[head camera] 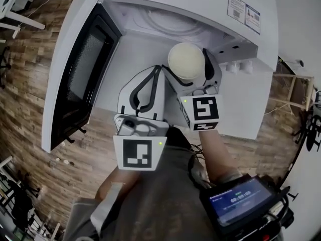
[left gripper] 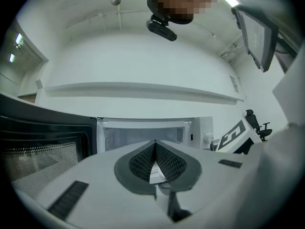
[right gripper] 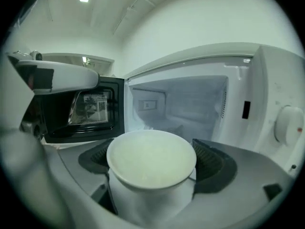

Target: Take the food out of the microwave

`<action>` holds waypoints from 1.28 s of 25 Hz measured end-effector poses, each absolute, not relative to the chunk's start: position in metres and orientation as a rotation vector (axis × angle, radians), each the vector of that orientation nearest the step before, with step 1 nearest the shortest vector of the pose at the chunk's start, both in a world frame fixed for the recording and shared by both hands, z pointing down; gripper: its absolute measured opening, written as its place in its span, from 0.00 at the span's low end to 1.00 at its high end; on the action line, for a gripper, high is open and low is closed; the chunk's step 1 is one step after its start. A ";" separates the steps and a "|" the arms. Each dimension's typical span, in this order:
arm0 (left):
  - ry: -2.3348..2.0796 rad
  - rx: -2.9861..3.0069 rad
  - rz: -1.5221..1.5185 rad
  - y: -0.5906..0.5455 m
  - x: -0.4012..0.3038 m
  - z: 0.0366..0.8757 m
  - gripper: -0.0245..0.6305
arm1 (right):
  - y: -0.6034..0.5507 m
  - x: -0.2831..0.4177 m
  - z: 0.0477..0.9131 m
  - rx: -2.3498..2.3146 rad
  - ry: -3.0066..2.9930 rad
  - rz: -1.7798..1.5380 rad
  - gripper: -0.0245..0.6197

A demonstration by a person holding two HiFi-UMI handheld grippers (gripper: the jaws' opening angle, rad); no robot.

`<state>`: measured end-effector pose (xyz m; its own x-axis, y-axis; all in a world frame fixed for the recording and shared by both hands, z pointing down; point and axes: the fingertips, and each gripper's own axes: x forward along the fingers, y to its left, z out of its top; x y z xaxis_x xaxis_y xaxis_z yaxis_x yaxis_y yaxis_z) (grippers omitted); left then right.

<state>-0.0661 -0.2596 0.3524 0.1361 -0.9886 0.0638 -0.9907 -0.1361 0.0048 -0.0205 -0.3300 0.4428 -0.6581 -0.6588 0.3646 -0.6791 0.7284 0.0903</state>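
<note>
The glossy black-windowed door (head camera: 83, 79) of the boxy white microwave (head camera: 210, 6) hangs open. The left gripper (left gripper: 155, 147) has its ribbed pads pressed together, empty. The right gripper (head camera: 189, 72) pinches a round, smooth white bowl (right gripper: 151, 161) just outside the cavity.

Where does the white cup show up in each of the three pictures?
Head view: white cup at upper centre, held by the right gripper.
Left gripper view: not in it.
Right gripper view: white cup at bottom centre, clamped between the jaws.
Shared landmark: the open microwave cavity, seen in all three.
</note>
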 end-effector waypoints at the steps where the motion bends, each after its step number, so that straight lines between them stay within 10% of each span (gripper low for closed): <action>1: -2.037 2.325 0.068 -0.254 -0.062 0.353 0.05 | -0.322 -0.016 0.446 1.023 -2.557 0.080 0.85; 32: -2.105 2.242 0.153 -0.220 -0.052 0.371 0.05 | -0.261 0.015 0.526 0.797 -2.457 0.197 0.85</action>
